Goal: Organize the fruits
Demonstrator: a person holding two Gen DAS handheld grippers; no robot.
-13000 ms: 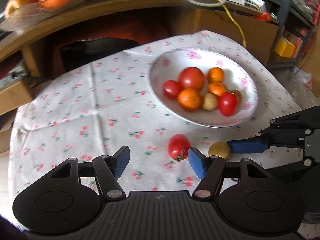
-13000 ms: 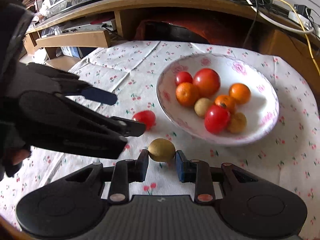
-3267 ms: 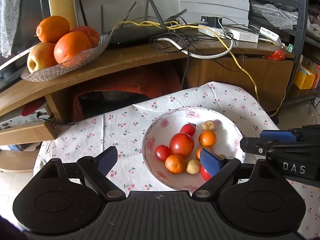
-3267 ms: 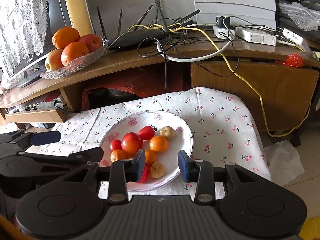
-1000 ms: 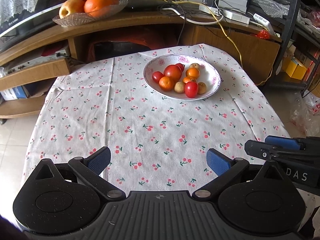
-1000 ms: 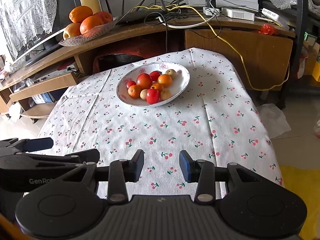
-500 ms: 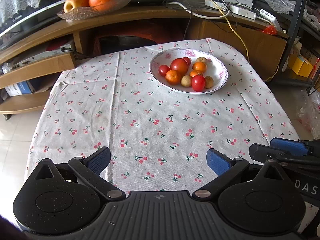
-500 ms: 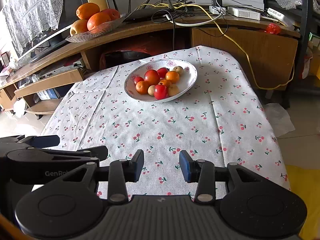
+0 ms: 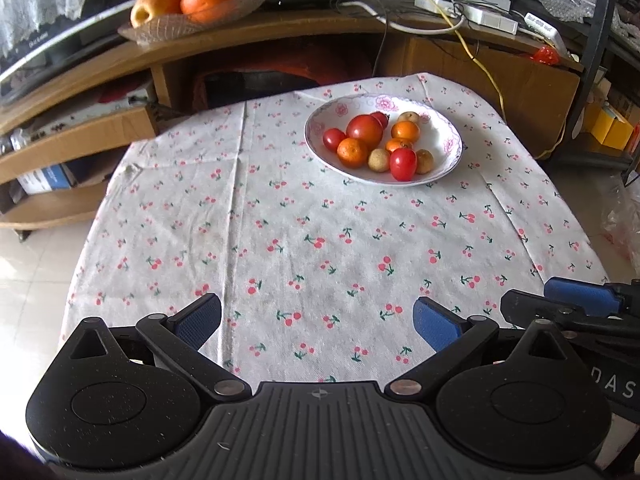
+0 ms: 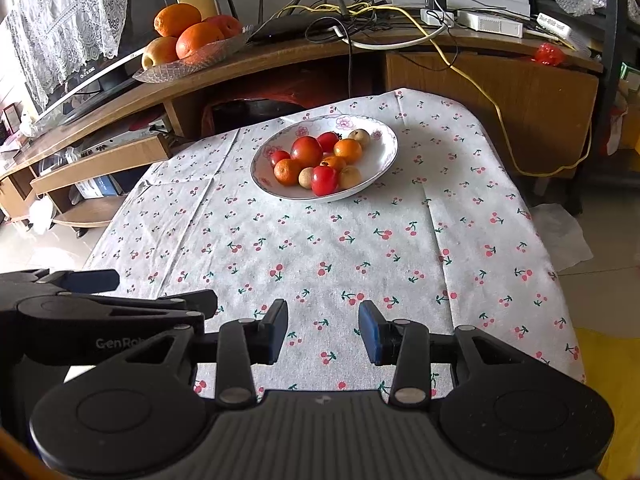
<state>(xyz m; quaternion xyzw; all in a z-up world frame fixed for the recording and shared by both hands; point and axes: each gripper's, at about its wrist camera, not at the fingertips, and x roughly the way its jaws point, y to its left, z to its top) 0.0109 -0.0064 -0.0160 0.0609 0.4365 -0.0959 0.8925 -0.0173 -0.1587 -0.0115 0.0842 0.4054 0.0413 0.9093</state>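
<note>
Nine or so fruits: small red tomatoes, orange mandarins and tan-yellow round fruits are all sitting together inside the white shallow bowl with pink flower print (image 9: 451,145), toward the far side of the table.
Cloth: the white cherry-print tablecloth (image 9: 304,240) is lying bare of loose fruit wherever both views are showing it.
Progress: judging by that, the gathering is looking finished, with nothing left to collect.
Left gripper (image 9: 317,318): it is hovering over the near edge of the table, its blue-padded jaws standing wide apart and holding nothing.
Right gripper (image 10: 323,330): it is hanging just beside the left one, also at the near edge, jaws apart and empty.
Distance: both tools are sitting well apart from the bowl.
Surroundings: a clear glass dish of large oranges and an apple (image 10: 188,46) is resting on the curved wooden shelf unit (image 10: 304,54) behind the table; whether it is part of the task I cannot tell.
Clutter: a tangle of black, white and yellow cables (image 10: 384,20) is lying along that shelf.
Obstacles: nothing is standing between the grippers and the bowl.
</note>
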